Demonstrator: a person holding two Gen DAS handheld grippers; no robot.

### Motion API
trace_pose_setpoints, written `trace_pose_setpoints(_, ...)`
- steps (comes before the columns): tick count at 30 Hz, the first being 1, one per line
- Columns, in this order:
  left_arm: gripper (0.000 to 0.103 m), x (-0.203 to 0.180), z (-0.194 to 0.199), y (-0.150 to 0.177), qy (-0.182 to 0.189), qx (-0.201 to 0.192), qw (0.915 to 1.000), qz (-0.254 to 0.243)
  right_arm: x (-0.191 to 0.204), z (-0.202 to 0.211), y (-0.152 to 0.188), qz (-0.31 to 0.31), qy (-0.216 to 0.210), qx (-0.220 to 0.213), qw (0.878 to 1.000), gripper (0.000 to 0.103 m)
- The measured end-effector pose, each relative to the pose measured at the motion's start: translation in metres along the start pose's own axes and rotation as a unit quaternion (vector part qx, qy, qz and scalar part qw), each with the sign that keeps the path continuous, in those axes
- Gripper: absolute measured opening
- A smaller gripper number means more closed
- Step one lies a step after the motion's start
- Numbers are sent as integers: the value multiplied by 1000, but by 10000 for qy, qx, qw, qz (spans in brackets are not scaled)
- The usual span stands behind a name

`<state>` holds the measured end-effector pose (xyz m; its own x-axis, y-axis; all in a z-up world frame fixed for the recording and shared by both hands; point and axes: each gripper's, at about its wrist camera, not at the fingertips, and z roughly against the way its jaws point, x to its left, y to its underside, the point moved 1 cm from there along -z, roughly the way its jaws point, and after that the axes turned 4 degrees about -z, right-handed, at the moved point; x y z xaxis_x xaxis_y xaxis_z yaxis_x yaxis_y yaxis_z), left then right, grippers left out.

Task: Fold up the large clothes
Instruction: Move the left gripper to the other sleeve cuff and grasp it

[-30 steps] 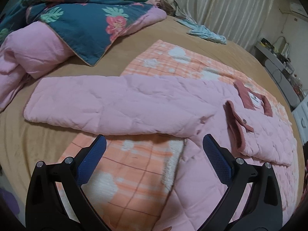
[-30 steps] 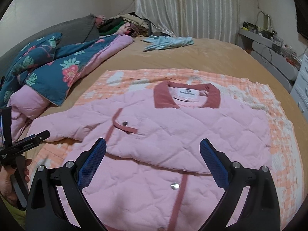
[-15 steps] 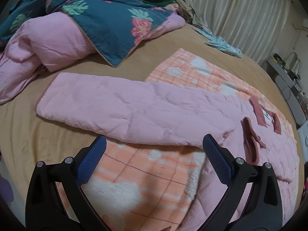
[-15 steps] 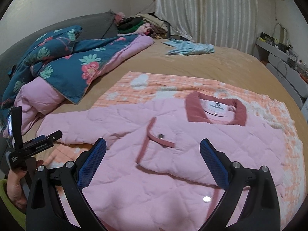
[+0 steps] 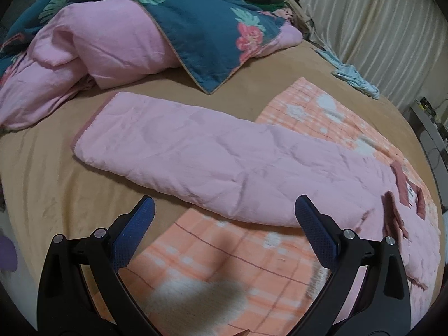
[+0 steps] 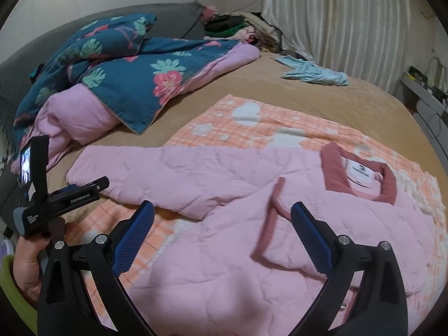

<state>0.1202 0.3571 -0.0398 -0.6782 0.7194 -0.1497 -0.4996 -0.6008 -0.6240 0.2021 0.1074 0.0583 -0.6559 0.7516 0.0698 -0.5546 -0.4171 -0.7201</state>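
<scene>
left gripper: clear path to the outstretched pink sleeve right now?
Probably yes. The left gripper is open and empty, with the sleeve lying flat on the bed just ahead of its fingertips; nothing lies between them.

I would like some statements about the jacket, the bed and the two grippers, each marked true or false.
1. The pink jacket lies on an orange checked blanket. True.
2. The left gripper holds the sleeve. False: its fingers are open, short of it.
3. The sleeve is folded over the chest. False: it stretches out sideways.
4. The right gripper is open. True.
5. A light blue garment lies near the curtain. True.
</scene>
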Motion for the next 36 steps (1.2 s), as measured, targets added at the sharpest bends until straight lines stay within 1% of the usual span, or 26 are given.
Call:
trace_pose_setpoints(2,94,6,-5,-1,-76,57,9999,81,10,-8,-1,95,-42,58,9999,97)
trace_pose_setpoints(10,94,36,-22,-4,-161,241,9980,556,46,-35,-4,482,-233,257,9982,97)
trace_pose_setpoints(14,94,51,-35,-5,-197,358,9958,820,60,-50,-6,508,-369,351,9974,97)
trace_pose_setpoints(22,94,74,-52,-6,-193,382,9904,1314,71,-72,-3,452,-517,505,9964,97)
trace_pose_setpoints(26,94,79,-63,-3,-126,421,9869,1550,68,-75,3,419,-512,547,9963,97)
trace_pose_setpoints(28,94,80,-67,-2,-114,421,9863,1591,61,-74,9,375,-484,570,9965,97)
trace_pose_setpoints(33,94,84,-74,-4,-120,363,9848,1693,30,-73,20,-6,-320,662,9973,97)
trace_pose_setpoints(36,94,86,-78,-9,-147,328,9831,1793,12,-65,24,-220,-305,598,9975,97)
